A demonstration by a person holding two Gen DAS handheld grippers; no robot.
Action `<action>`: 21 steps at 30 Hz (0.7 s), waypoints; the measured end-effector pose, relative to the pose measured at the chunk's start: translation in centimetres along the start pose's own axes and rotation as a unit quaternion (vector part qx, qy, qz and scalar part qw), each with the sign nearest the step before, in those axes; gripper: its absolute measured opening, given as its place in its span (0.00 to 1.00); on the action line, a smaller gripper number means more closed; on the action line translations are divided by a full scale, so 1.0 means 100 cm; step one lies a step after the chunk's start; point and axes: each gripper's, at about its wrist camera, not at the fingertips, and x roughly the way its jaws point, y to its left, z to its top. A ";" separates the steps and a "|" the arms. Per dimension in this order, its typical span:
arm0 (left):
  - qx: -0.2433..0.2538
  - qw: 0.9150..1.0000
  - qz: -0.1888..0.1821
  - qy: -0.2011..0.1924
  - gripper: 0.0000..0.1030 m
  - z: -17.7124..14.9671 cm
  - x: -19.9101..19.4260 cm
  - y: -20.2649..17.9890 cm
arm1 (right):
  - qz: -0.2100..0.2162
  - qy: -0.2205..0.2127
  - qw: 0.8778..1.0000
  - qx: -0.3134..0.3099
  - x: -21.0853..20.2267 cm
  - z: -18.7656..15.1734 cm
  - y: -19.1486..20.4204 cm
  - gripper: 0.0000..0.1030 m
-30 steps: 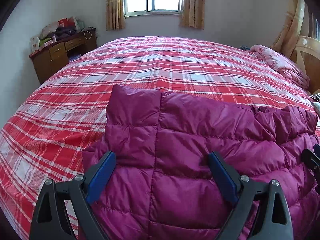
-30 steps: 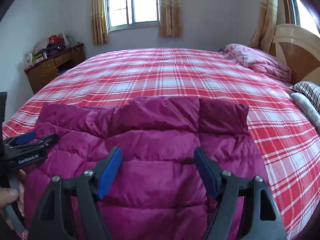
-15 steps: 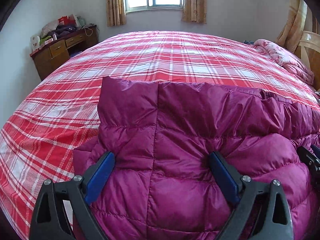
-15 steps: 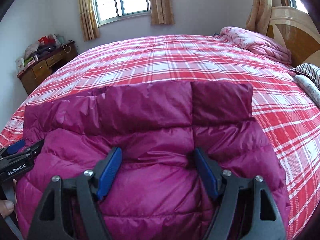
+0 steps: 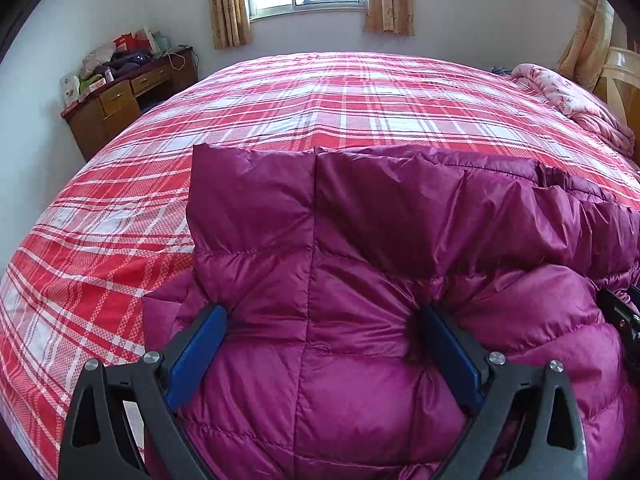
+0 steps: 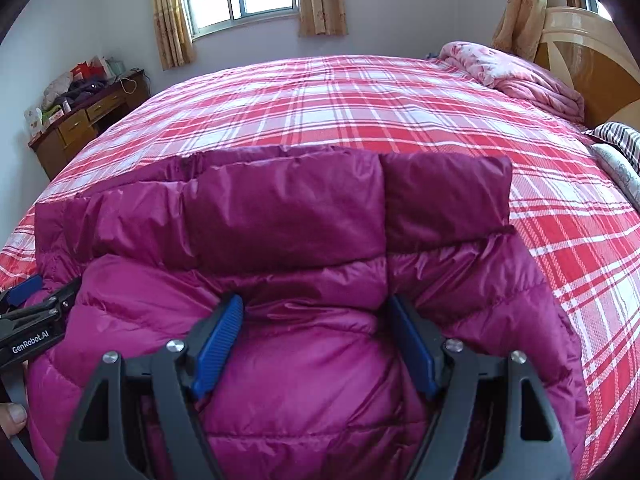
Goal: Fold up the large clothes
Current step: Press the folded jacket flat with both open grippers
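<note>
Both claws dropped a bit closer to the bed vs 1 s ago; jacket's folded-over edge now sits further from the cams, more plaid hidden. Puffy magenta jacket (image 5: 360, 288) lies on near side of the red plaid bed (image 5: 320, 112). Left claw (image 5: 320, 344): blue pads pressed into the padding, clamped on a wide bunch. Right claw (image 6: 316, 340): same, clamped on jacket. Wooden desk (image 5: 120, 100) far left w/ clutter; pink quilt (image 6: 516, 76) far right.

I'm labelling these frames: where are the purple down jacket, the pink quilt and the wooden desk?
purple down jacket (image 5: 360, 240): left wrist view, upper quilted panel.
pink quilt (image 6: 516, 76): right wrist view, middle of the bundle.
wooden desk (image 5: 120, 104): left wrist view, drawer front.
</note>
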 end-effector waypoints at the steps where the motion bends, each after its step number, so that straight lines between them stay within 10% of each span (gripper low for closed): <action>1: 0.000 1.000 0.000 0.000 0.96 0.000 0.000 -0.001 | -0.001 0.002 1.000 -0.001 0.001 0.000 0.000 0.75; 21: 0.016 1.000 0.023 0.009 0.98 0.001 0.006 -0.010 | -0.020 0.028 0.999 -0.016 0.010 0.000 0.005 0.77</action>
